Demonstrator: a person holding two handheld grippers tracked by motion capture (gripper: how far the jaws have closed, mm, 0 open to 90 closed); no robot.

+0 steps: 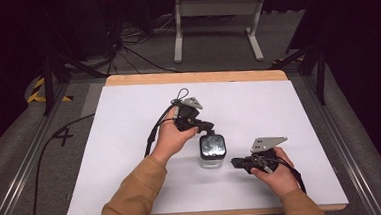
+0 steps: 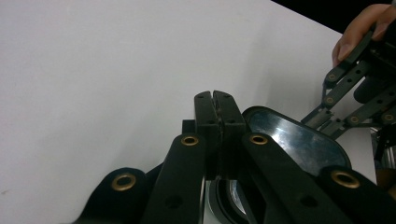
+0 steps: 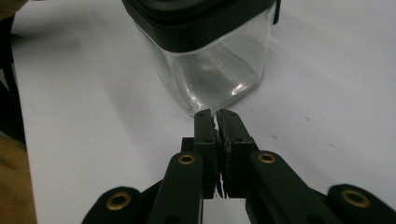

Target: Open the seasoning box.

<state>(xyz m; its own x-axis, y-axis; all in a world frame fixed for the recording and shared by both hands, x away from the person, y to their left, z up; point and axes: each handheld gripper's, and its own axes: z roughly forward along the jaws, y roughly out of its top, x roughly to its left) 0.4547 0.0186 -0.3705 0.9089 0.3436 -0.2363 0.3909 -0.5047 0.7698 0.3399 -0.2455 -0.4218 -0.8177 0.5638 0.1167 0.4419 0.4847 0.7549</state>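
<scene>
A clear square glass jar (image 1: 212, 158) with a black lid (image 1: 213, 146) stands upright on the white sheet. My left gripper (image 1: 209, 130) comes in from the jar's far left, shut, with its tips over the lid's far edge. In the left gripper view the jaws (image 2: 215, 95) are pressed together with nothing between them, and the glossy lid (image 2: 299, 142) lies just to their right. My right gripper (image 1: 233, 162) is shut and points at the jar's right side from close by. In the right gripper view its tips (image 3: 215, 113) sit just short of the jar's lower glass wall (image 3: 215, 70).
A white sheet (image 1: 131, 156) covers the wooden table (image 1: 191, 77). A black cable (image 1: 152, 135) trails from the left gripper across the sheet. Beyond the table are floor cables and a white stand (image 1: 218, 15). Metal rails (image 1: 26, 162) run along both sides.
</scene>
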